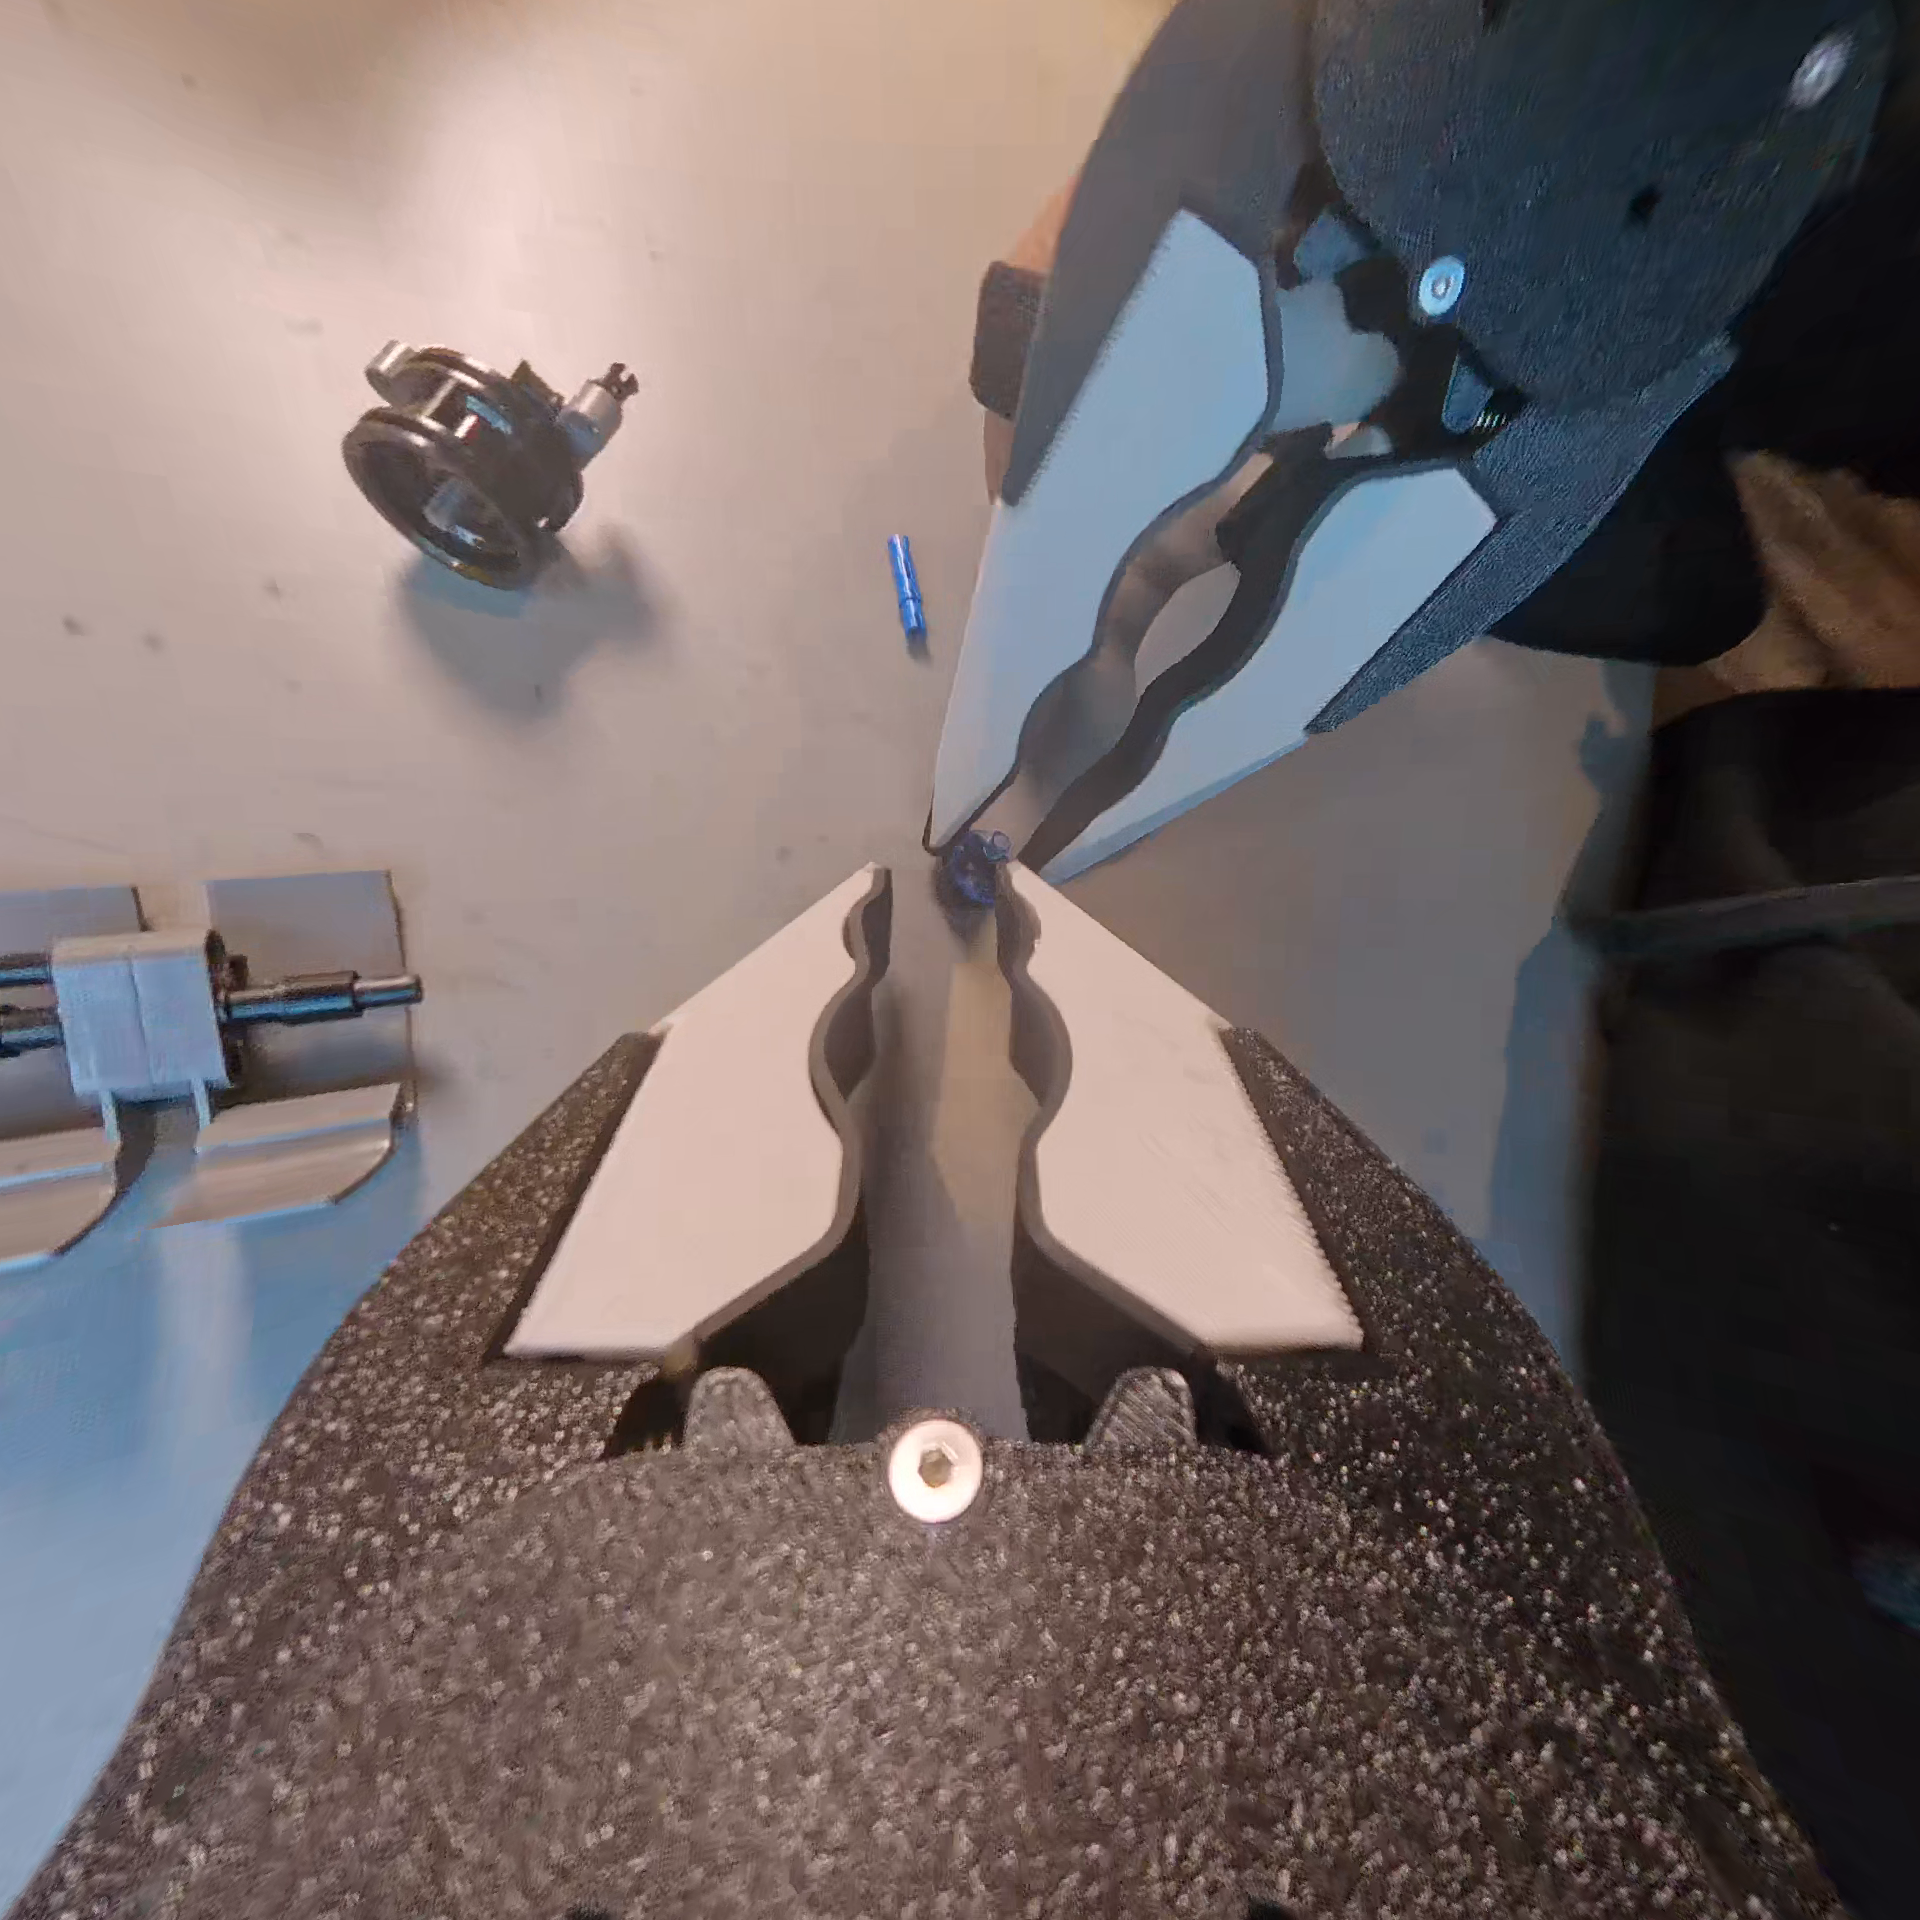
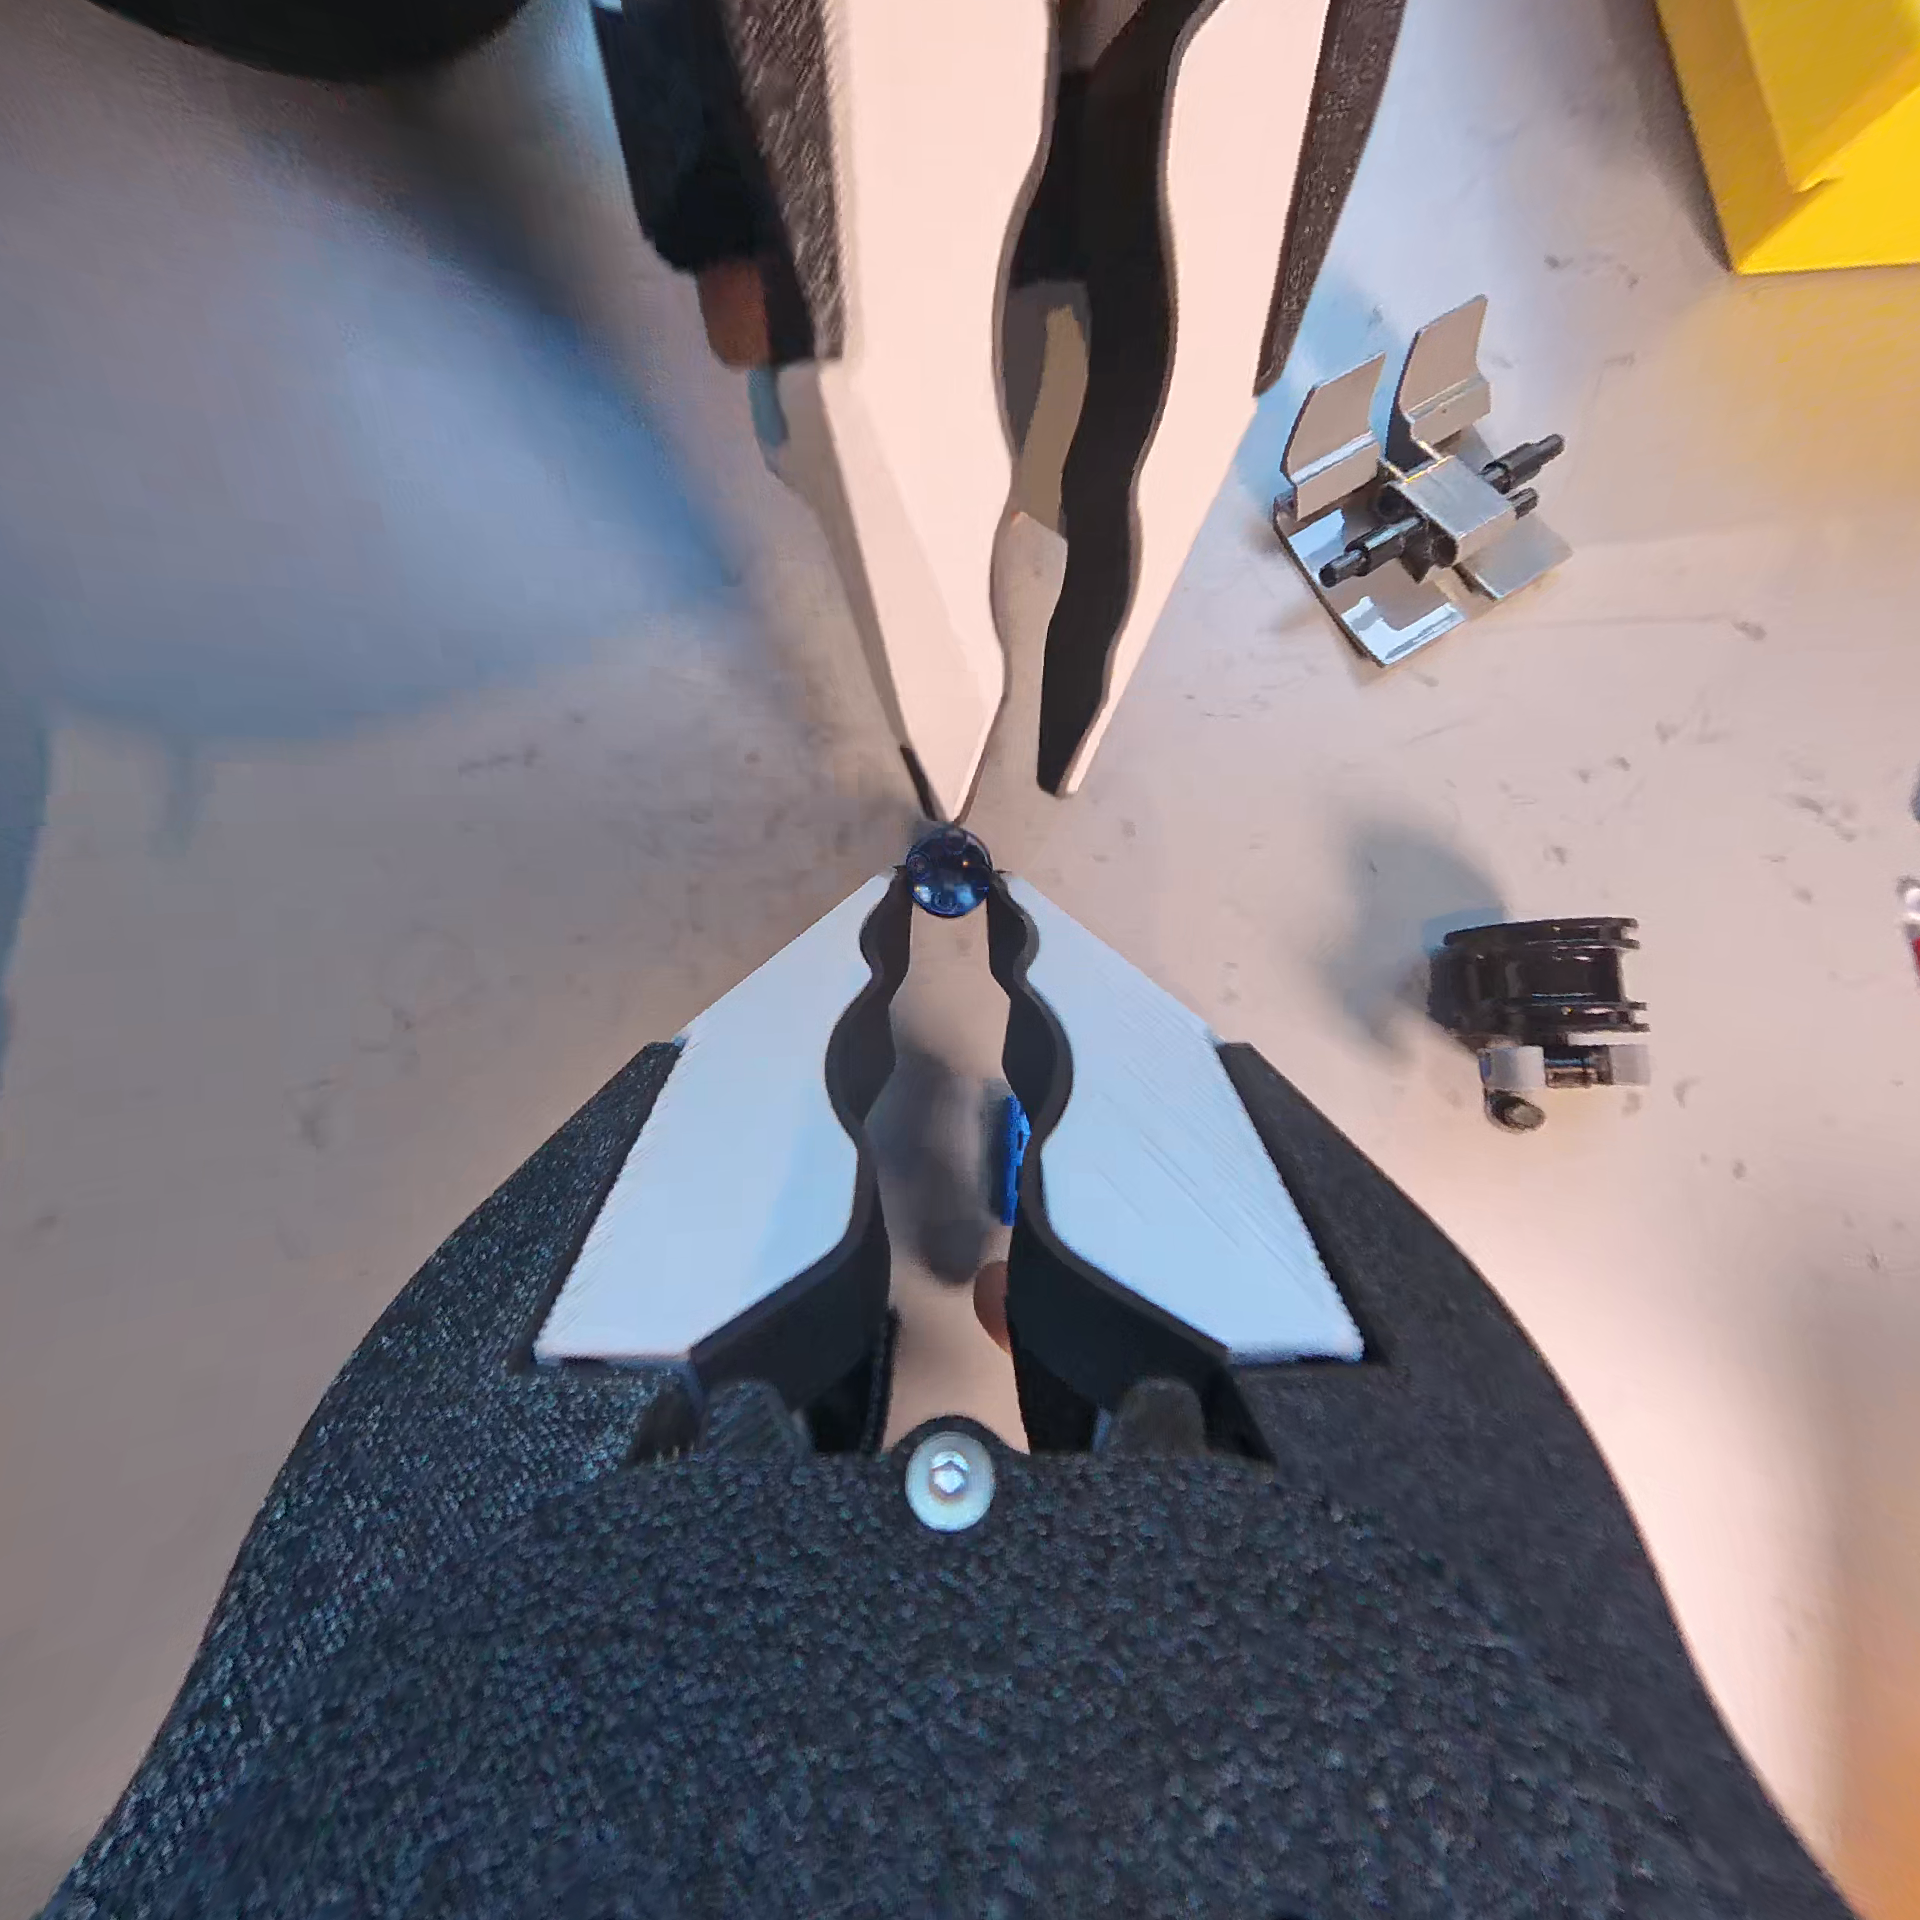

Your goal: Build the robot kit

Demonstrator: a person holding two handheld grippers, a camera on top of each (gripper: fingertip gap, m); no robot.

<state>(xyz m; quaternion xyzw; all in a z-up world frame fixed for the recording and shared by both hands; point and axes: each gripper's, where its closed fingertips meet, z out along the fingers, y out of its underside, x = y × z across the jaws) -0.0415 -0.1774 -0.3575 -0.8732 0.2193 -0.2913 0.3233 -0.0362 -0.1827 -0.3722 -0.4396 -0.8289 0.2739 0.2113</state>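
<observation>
Opposed close wrist views, seemingly downward-tilted, sharing tabletop (image 1: 312, 208)

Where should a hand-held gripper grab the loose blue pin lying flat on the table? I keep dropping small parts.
Probably across the middle of the blue pin, from straight above with the fingers closing on its long sides. It lies flat, thin and round, with bare table on both sides, so an end-on pinch would likely slip.

Pale table (image 1: 623, 208) (scuffed) carries blue pin (image 1: 908, 591), black wheel (image 1: 468, 478), grey bracket (image 1: 208, 1039).
</observation>
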